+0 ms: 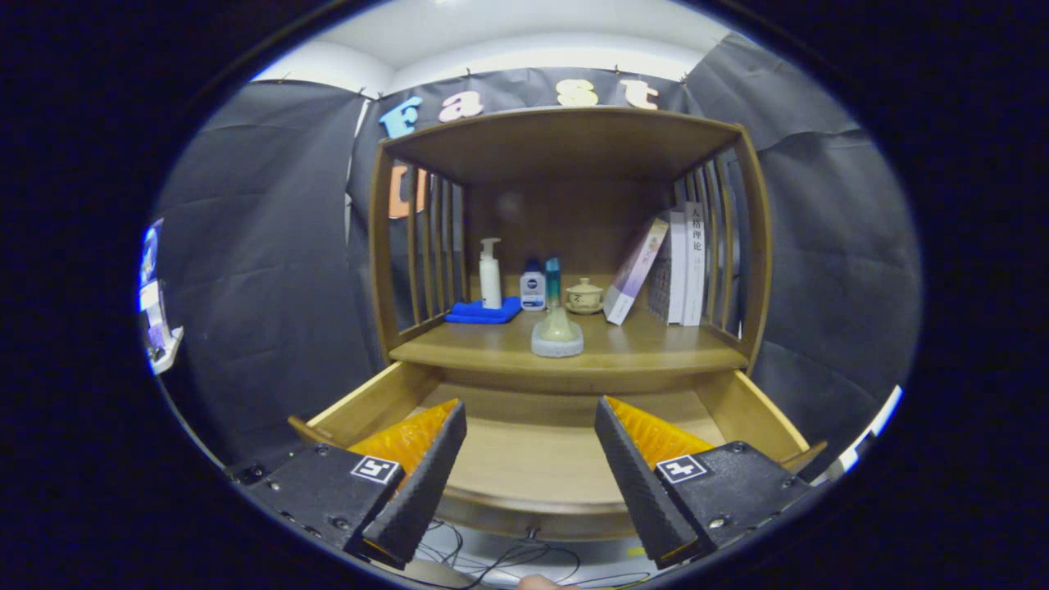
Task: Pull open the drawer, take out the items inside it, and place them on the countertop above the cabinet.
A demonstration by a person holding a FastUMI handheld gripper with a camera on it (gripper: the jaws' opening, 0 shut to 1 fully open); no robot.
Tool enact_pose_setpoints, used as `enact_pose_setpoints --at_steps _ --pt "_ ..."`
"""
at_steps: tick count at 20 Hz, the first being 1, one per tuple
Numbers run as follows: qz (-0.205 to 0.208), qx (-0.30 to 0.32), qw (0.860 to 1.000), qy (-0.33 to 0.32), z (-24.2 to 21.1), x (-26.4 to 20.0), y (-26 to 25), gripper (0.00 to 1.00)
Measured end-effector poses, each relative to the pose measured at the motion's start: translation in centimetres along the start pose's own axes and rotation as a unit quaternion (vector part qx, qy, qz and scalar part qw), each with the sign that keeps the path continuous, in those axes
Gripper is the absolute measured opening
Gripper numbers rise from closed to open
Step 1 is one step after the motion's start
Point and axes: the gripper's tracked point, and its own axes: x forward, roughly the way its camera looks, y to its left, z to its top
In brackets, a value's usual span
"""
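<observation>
Entry, as I read it from my station: gripper [531,447], fingers spread wide apart, holding nothing, low centre of the frame. Drawer [373,403], pulled out toward me, lying directly beneath and between the fingers; its floor, where visible in the gap, is bare wood, and I see no item on it, though both fingers hide the drawer's side portions. Countertop [647,348], just beyond and above the drawer's back edge, mid-frame. On it, front centre: a pale vase on a grey base [557,332], straight ahead along the finger axis. Behind it: pump bottle [490,274] on a blue cloth [483,311], lidded cup [584,295], leaning books [668,266]. My judgement: emptying looks finished or nearly so.
</observation>
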Motion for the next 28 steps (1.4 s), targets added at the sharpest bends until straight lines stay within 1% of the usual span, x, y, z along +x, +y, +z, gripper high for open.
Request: enact_pose_setpoints --at_steps 3,7,9,11,15,19,25,28 --pt "0.000 0.004 1.000 0.007 -3.4 -1.6 0.5 0.99" --pt "-0.014 0.023 0.998 0.050 -8.7 -2.9 0.3 0.99" --pt "-0.028 0.029 0.997 0.063 -10.6 -2.7 -0.1 0.99" --pt "-0.041 0.027 0.996 0.068 -11.4 -1.8 -0.4 0.99" --pt "-0.067 0.046 0.995 0.062 -11.4 -0.6 -0.4 0.99" --pt "-0.098 0.040 0.993 0.049 -11.3 -0.1 -0.6 0.99" --pt "-0.084 0.051 0.994 0.038 -10.1 0.8 -0.5 0.99" --pt "-0.083 0.051 0.994 0.040 -9.8 2.3 -0.9 0.99"
